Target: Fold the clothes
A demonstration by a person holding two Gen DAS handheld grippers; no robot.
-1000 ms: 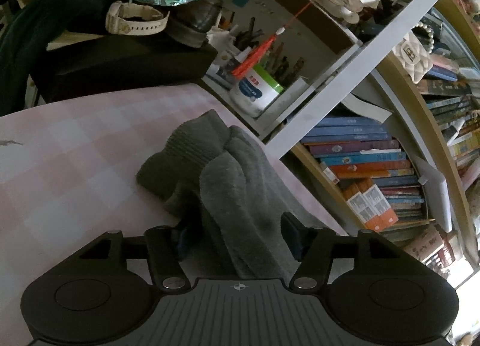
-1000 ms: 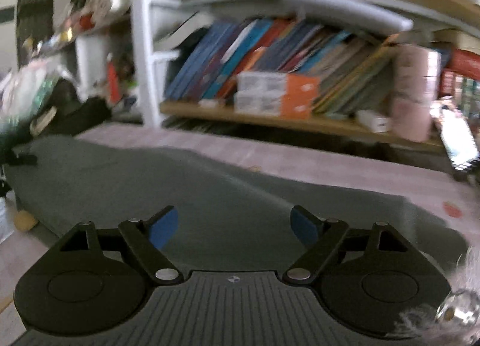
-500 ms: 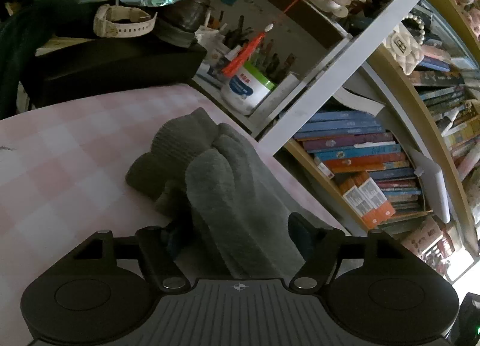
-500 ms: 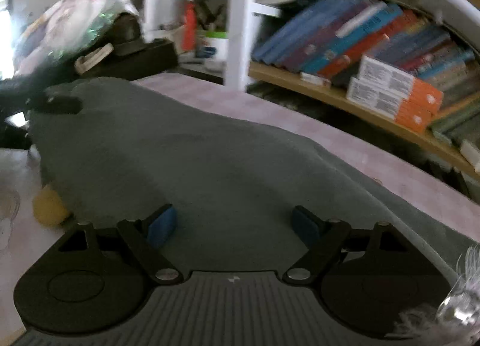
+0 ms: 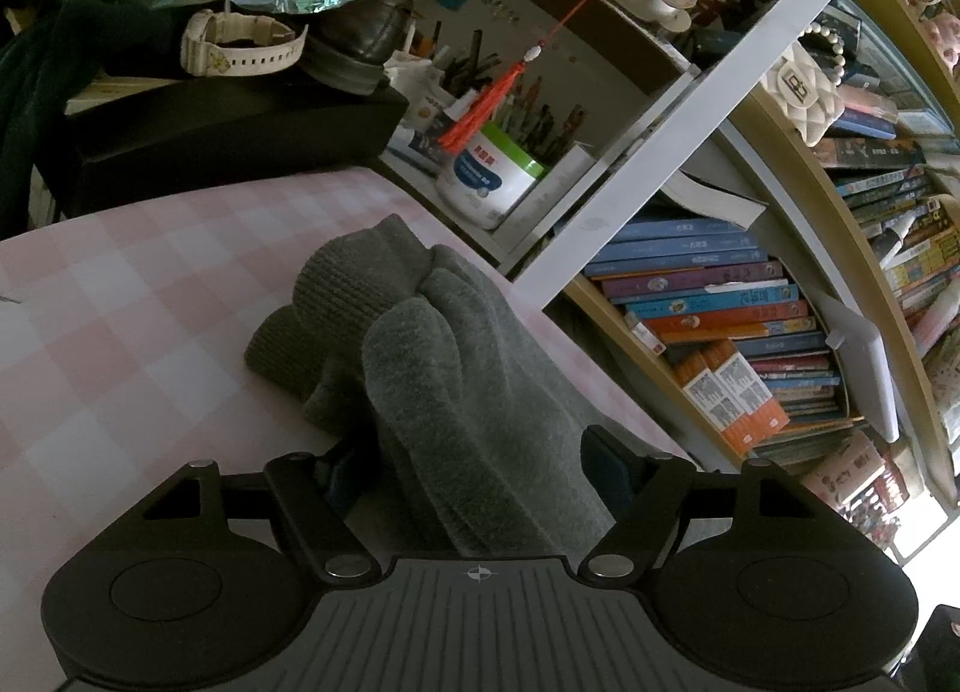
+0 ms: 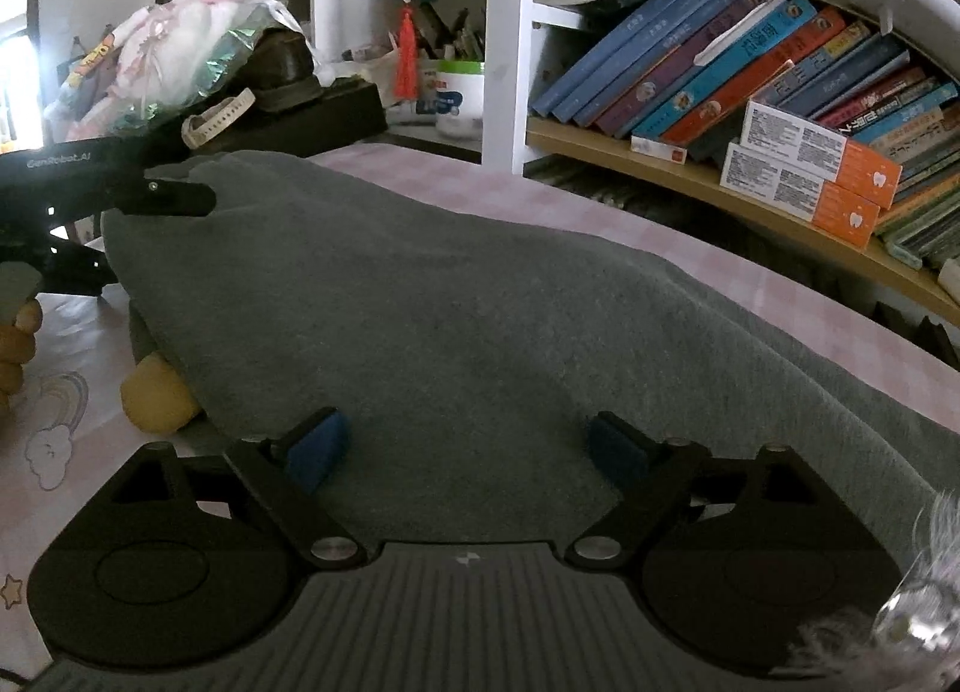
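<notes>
Grey fleece, a sweatshirt (image 6: 480, 320), lies spread over the pink checked worktop (image 5: 120, 296) in front of the bookshelf (image 6: 720, 194), its knitted cuff (image 5: 354, 284) bunched at the far end. The left tool (image 5: 474, 464) straddles a raised fold of it with pads spread wider than a second ago and no longer squeezing; the right-hand pad stands clear of the cloth. The right tool (image 6: 468, 446) hovers low over the flat cloth, its jaws opening, nothing pinched between them. A second ago it faced the books squarely; now it has swung to take in the left tool (image 6: 102, 194) at the garment's far edge.
</notes>
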